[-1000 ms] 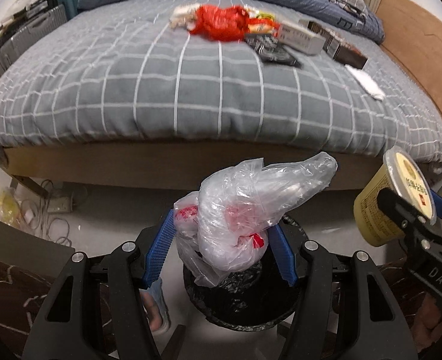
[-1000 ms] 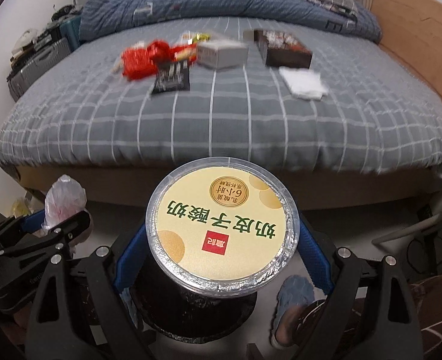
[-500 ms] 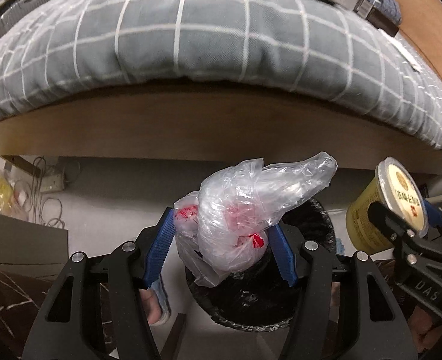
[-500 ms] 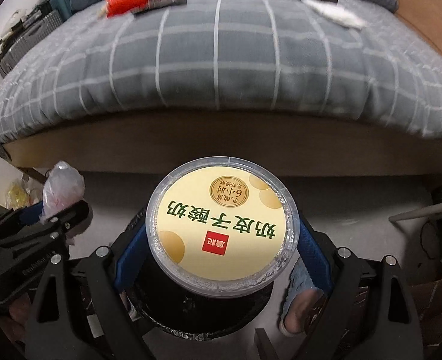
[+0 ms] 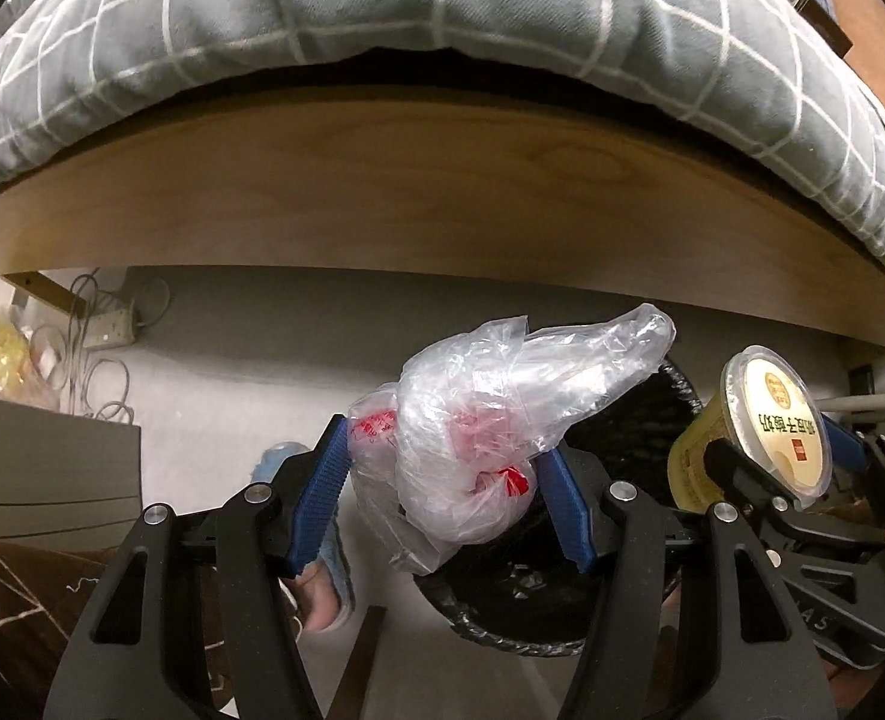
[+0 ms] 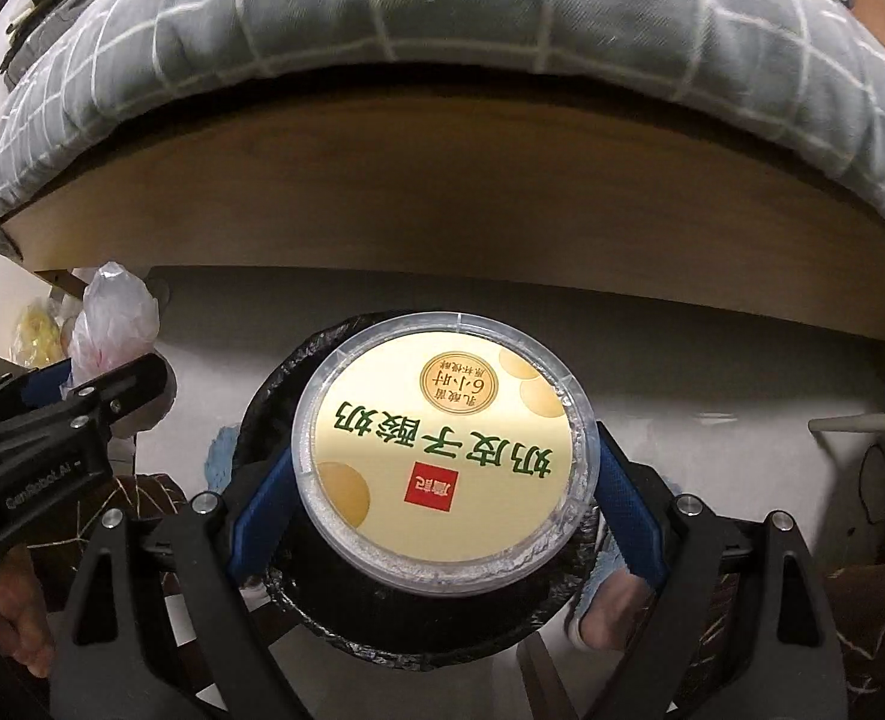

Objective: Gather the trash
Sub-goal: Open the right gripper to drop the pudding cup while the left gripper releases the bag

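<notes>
Here the left gripper (image 5: 442, 498) pinches a crumpled plastic bag (image 5: 490, 420) between its blue pads, above the black-lined trash bin (image 5: 634, 414). The right gripper (image 6: 445, 498) clamps a sealed yogurt cup (image 6: 442, 456) directly over that bin (image 6: 274, 396). The cup hides most of the bin's inside.

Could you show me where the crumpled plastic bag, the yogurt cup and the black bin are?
plastic bag (image 5: 490, 420): left wrist view, on its bunched middle.
yogurt cup (image 6: 442, 450): right wrist view, on the printed lid.
bin (image 5: 634, 420): left wrist view, on its black liner rim.
</notes>
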Motion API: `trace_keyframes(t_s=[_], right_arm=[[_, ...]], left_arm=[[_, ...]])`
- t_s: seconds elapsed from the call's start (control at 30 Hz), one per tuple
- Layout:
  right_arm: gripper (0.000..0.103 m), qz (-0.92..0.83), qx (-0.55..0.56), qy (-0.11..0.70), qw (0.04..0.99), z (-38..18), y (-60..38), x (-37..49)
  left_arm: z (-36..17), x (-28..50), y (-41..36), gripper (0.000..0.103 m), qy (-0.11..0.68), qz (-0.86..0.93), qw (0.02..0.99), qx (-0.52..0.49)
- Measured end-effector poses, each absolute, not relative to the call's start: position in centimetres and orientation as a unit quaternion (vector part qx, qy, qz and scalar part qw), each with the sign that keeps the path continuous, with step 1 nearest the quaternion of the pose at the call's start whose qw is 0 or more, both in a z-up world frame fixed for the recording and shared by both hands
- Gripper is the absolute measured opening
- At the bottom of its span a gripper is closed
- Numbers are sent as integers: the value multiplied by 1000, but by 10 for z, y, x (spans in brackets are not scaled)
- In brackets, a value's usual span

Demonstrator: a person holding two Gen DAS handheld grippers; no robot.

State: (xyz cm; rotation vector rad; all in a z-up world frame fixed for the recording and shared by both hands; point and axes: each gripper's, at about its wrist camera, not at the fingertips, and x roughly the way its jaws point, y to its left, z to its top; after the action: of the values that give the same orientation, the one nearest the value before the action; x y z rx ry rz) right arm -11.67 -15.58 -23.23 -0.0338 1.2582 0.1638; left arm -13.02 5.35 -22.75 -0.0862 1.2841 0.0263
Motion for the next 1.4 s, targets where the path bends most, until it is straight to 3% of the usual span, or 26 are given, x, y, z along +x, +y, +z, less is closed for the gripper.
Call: trace_keyframes(t_s=[0.27, 0.43, 1.0, 1.4], right_arm=[[86, 75, -36, 588, 805, -240, -148, -117], [95, 68, -31, 578, 812, -239, -148, -117], [95, 26, -34, 528, 848, -174, -204, -119], [95, -11, -1, 540, 842, -183, -246, -125]], left_arm=[[-226, -130, 50, 60, 601, 16, 798, -34], [-224, -129, 49, 60, 599, 20, 800, -32], [-214, -120, -7, 60, 596, -34, 802, -9], [-229, -119, -49, 61, 605, -64, 793, 12]])
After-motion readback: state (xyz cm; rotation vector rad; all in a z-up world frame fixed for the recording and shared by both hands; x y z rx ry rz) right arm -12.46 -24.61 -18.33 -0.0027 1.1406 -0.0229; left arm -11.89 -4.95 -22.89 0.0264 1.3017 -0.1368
